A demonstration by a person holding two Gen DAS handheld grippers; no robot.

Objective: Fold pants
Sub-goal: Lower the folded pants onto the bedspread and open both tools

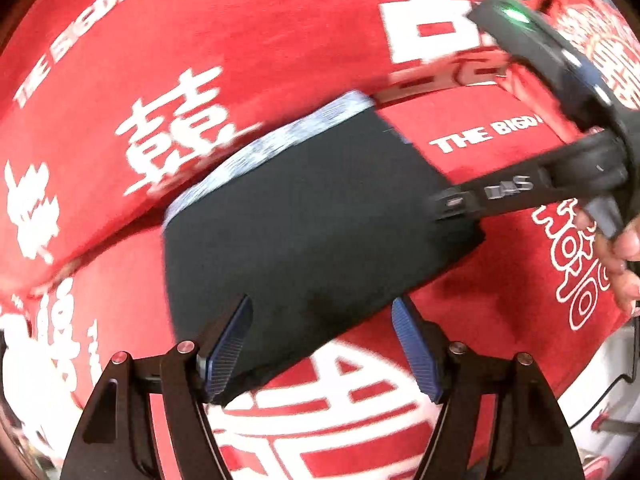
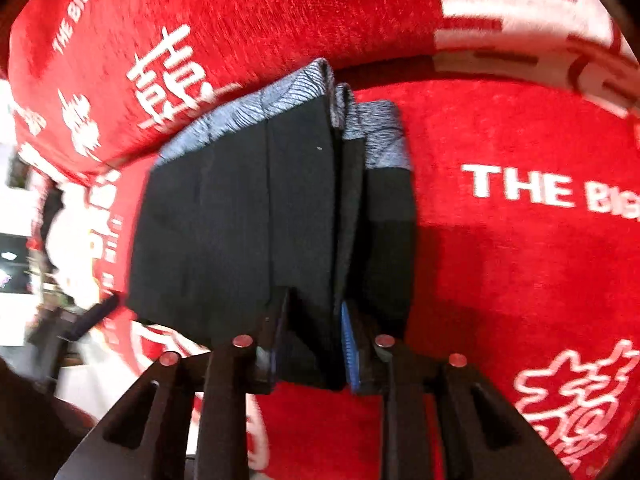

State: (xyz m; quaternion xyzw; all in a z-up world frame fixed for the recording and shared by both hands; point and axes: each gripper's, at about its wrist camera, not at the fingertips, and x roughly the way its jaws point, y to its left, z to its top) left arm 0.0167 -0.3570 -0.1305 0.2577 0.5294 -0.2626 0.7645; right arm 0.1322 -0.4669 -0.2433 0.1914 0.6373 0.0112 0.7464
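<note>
Black folded pants (image 1: 296, 216) with a blue-grey patterned waistband (image 1: 256, 152) lie on a red cloth. My left gripper (image 1: 324, 300) stands open above their near corner, one blue pad on each side and neither pressing the fabric. From the right, my right gripper (image 1: 452, 204) reaches the pants' right edge. In the right wrist view the pants (image 2: 224, 220) rise in stacked layers toward my right gripper (image 2: 314, 312). Black fabric fills the narrow gap between its pads, so it is shut on a fold. The waistband (image 2: 280, 96) lies at the far end.
The red cloth (image 1: 280, 40) (image 2: 500, 272) carries white characters and the words THE BIGDAY, with a crease running behind the pants. A person's hand (image 1: 624, 264) holds the right gripper's handle. Past the cloth's right edge is a white surface with a dark cable (image 1: 600, 396).
</note>
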